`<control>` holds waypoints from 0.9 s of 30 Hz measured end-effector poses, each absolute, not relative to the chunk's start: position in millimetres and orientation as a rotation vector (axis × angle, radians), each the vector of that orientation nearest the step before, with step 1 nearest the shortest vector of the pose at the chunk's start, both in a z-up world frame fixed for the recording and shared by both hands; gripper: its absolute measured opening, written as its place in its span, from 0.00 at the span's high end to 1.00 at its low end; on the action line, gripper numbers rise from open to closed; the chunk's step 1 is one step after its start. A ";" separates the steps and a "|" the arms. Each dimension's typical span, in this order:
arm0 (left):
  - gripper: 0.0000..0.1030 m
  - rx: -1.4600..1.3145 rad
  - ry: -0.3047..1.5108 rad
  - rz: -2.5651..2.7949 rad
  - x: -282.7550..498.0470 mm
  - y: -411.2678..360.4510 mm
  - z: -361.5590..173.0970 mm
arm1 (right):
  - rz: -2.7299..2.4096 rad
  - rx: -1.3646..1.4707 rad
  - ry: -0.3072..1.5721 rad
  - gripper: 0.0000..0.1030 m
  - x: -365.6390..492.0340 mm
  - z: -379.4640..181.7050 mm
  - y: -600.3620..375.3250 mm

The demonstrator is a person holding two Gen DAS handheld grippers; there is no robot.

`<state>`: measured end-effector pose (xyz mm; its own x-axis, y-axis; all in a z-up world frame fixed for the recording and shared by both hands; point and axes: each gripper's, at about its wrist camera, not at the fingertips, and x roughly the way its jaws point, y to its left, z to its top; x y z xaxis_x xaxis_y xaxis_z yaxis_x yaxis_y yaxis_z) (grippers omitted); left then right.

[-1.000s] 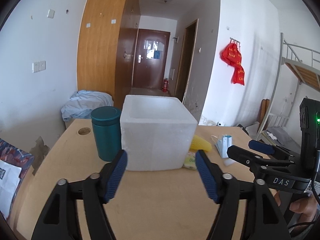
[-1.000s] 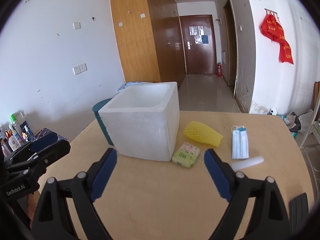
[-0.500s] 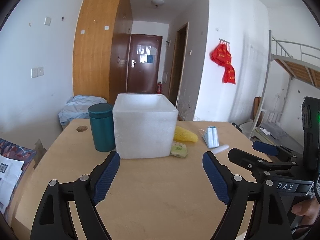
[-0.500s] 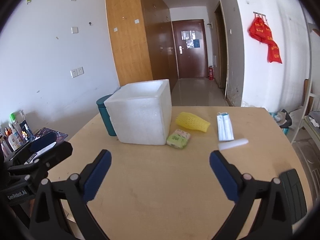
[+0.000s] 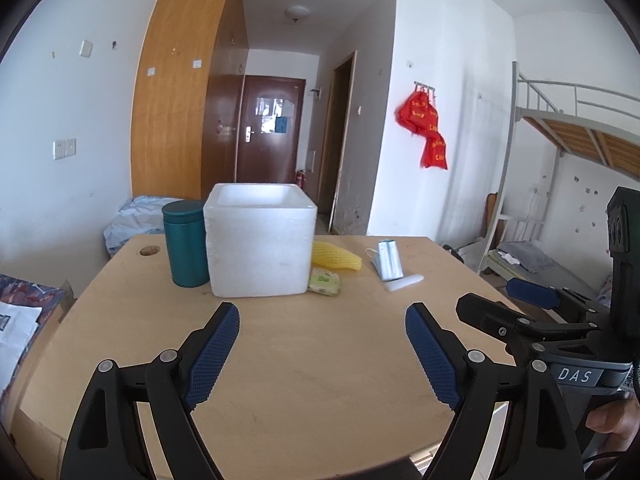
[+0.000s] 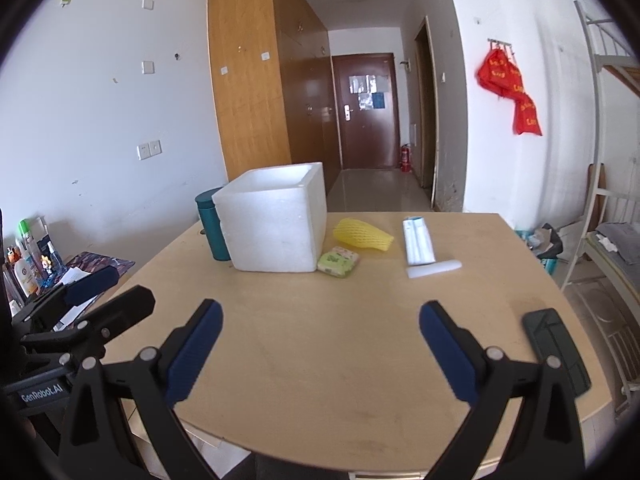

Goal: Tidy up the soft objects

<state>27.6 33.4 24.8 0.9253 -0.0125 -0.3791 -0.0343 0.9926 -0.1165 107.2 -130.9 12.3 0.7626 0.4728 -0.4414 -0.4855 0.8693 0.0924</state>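
Fingers of both the left gripper and right gripper have just spread wide, empty, backed toward the tabletop's near edge; yellow foam net sleeve, green tissue pack and others wait beside the white foam box near the far edge.

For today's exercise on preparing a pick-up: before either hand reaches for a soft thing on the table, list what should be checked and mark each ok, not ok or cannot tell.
1. Left tongs open and empty: ok.
2. Right tongs open and empty: ok.
3. White foam box upright with its top open: ok.
4. Box has room inside: cannot tell, the inside is hidden.
5. Yellow foam net, green tissue pack, face masks and white foam strip lie uncovered on the table: ok.
6. Tongs close enough to grasp: not ok, both hang well short.
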 end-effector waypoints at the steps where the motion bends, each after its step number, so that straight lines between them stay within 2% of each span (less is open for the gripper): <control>1: 0.17 -0.120 0.387 0.003 25.0 30.5 25.0 | 0.517 -0.028 0.467 0.03 104.4 12.9 -133.1; 12: 0.17 -0.084 0.372 -0.077 16.0 -1.5 25.3 | 0.464 -0.016 0.435 0.03 89.9 14.7 -159.3; 27: 0.17 -0.108 0.412 -0.125 52.6 -13.7 9.0 | 0.414 -0.025 0.468 0.03 116.0 0.1 -171.1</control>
